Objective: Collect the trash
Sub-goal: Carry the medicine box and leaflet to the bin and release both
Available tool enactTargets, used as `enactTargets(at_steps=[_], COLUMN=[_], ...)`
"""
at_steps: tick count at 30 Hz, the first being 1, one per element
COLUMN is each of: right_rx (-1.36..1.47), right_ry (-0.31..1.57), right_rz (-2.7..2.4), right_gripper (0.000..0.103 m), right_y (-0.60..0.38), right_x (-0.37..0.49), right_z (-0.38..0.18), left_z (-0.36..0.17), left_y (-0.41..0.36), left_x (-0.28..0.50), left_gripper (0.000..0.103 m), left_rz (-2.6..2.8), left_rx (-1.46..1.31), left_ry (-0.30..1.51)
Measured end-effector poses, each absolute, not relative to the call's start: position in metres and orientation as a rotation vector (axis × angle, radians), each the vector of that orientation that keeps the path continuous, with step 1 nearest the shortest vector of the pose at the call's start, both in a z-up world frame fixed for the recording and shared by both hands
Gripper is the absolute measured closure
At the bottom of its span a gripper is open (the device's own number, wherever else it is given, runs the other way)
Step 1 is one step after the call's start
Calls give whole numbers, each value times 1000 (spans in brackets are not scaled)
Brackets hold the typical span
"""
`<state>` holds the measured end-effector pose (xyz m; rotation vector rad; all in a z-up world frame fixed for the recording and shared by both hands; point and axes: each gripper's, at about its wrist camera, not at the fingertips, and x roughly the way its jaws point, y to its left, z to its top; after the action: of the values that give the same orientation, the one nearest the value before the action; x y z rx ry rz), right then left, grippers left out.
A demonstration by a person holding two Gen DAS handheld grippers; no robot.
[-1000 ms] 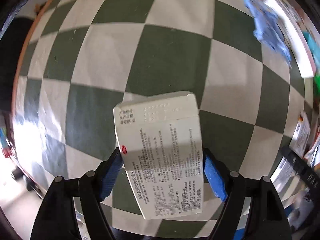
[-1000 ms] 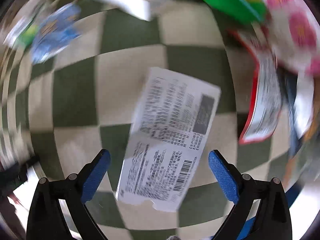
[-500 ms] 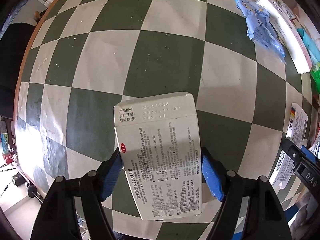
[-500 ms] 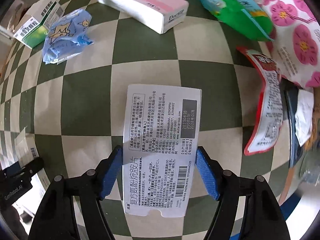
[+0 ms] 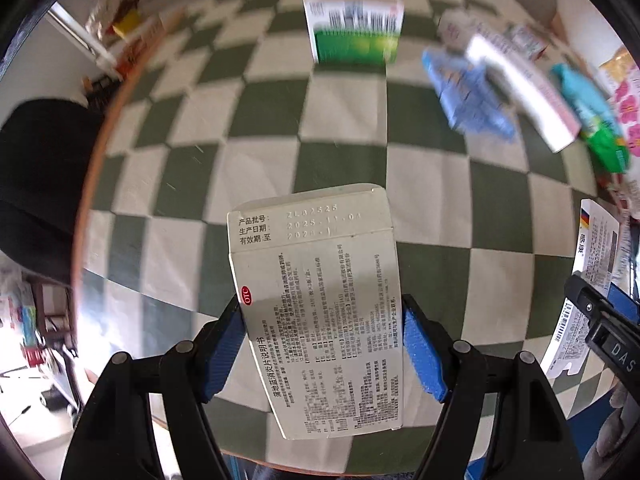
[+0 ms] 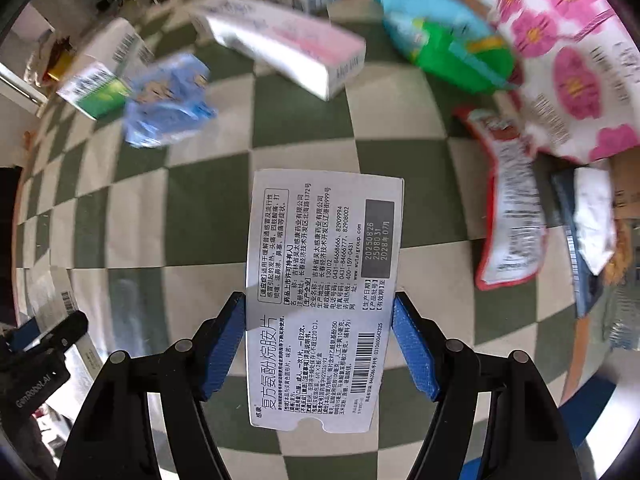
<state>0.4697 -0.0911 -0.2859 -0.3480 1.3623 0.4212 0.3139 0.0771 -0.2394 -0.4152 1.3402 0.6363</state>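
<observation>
The left gripper (image 5: 323, 338) is clamped on an off-white medicine carton (image 5: 320, 304), its blue ribbed pads (image 5: 421, 354) pressed to the carton's two long sides; the carton is stiff cardboard, printed in dense small text with a red oval mark, and juts forward and slightly leftward from the jaws above the checkered tablecloth (image 5: 344, 160); the right gripper (image 6: 318, 346) likewise grips a flat grey-white medicine box (image 6: 324, 300), thin card with a barcode and a notch cut in its near edge, pointing straight ahead between the pads; beyond the left tool, far ahead, stands a green-and-white box (image 5: 354, 26), blurred; ahead and to its right lie a crumpled blue plastic wrapper (image 5: 466, 94) and a long white-and-pink box (image 5: 524, 92); ahead of the right tool, to the right, lie a glossy green-and-teal pouch (image 6: 444, 46), a red-edged sachet (image 6: 506, 216) and a white bag with pink flowers (image 6: 568, 60); the cloth is matte, in green and cream squares.
</observation>
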Motion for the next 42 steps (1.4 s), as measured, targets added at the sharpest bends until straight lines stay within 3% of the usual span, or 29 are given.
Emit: enactTargets(at_steps=[6, 12, 17, 21, 25, 31, 41, 42], right_rx=[-310, -267, -223, -217, -192, -67, -1, 9], right_ry=[1228, 1094, 1054, 1110, 1278, 1563, 1715, 1722], right_rz=[463, 486, 484, 478, 484, 474, 506, 525], right_gripper=[29, 29, 29, 29, 29, 29, 29, 29], right_y=[-103, -104, -113, -127, -145, -176, -172, -168], right_x=[421, 333, 239, 172, 118, 78, 84, 84], right_z=[-224, -161, -136, -151, -209, -343, -575, -599], left_z=[-174, -142, -144, -174, -233, -363, -588, -604], left_y=[66, 67, 57, 49, 46, 55, 71, 73], left_x=[262, 178, 101, 51, 11, -10, 3, 3], left_gripper=[31, 31, 31, 31, 31, 31, 29, 24], left_rz=[620, 556, 465, 413, 370, 336, 289, 287], left_rx=[-349, -327, -331, -376, -473, -668, -870, -879], left_ry=[1173, 1057, 1062, 1147, 1277, 1433, 1550, 1558])
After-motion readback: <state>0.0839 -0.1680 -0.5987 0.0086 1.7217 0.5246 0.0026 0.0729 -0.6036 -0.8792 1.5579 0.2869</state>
